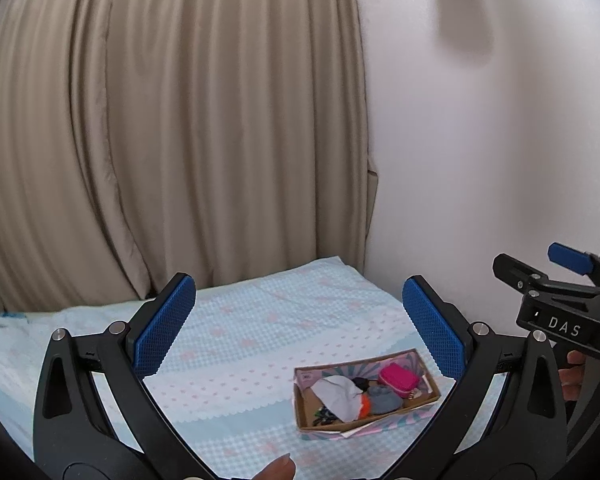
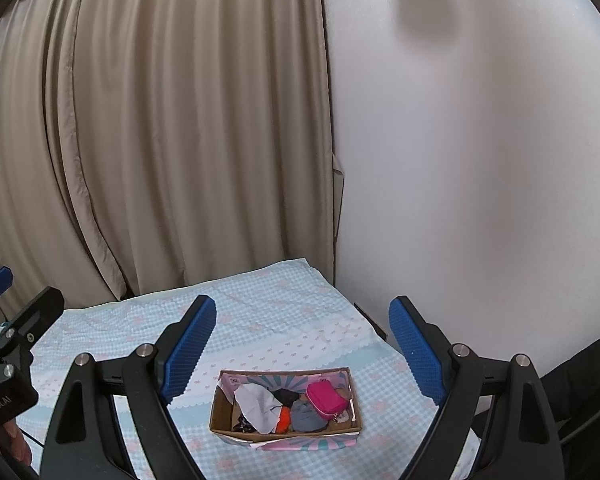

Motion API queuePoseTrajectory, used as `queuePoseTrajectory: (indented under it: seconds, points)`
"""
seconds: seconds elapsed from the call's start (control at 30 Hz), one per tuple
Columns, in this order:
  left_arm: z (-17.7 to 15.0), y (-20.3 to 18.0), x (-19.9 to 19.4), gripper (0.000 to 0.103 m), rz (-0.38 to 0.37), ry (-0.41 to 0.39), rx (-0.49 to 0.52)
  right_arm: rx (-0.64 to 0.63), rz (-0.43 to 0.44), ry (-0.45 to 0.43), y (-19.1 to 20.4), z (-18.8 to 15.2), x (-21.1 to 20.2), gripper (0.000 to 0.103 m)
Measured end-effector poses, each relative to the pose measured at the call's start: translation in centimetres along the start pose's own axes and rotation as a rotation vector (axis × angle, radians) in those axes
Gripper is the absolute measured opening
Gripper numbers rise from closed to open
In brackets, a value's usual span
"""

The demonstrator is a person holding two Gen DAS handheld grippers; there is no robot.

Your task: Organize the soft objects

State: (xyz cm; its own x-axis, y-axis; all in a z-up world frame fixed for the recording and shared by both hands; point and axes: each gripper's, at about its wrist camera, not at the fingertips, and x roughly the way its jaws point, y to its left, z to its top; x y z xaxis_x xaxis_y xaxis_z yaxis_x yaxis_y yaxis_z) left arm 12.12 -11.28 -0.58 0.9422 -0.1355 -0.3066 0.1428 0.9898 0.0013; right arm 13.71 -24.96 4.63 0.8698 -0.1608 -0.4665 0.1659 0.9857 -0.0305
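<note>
A shallow cardboard box (image 2: pixel 286 434) is located on the bed, toward the right side of the blue-and-white patterned bedspread (image 2: pixel 260 320) and close to the white wall (image 2: pixel 480 160). The box interior is filled with soft items. A pink zippered pouch (image 2: pixel 326 399) is positioned at the right end, resting partly on a grey fabric item (image 2: pixel 306 420). A white cloth (image 2: pixel 256 402) is laid across the left half, and an orange piece (image 2: pixel 285 425) is seen between the white cloth and the grey item. A dark item (image 2: pixel 285 395) is tucked behind them; what it is cannot be determined. The outer wall of the box is printed in pink and teal.

The right gripper (image 2: pixel 302 346) is held above the bedspread with its jaws spread wide; nothing is between the blue pads, and the box is seen in the gap below them. The left gripper (image 1: pixel 300 326) is likewise held wide apart and empty, with the box appearing below and to the right of its gap. A fingertip (image 1: pixel 278 468) of the person is visible at the lower edge of the left wrist view.

A beige curtain (image 2: pixel 160 140) is hung behind the bed, to the left of the wall.
</note>
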Motion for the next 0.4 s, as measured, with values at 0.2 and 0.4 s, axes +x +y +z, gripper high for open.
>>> queuePoseTrajectory:
  seconds: [0.2, 0.4]
  points:
    - [0.04, 0.24, -0.29, 0.103, -0.021, -0.009, -0.026, 0.000, -0.002, -0.003, 0.20, -0.09, 0.00, 0.086]
    - [-0.06, 0.28, -0.79, 0.103, -0.015, -0.031, -0.034, 0.001, -0.005, 0.003, 0.35, -0.18, -0.05, 0.086]
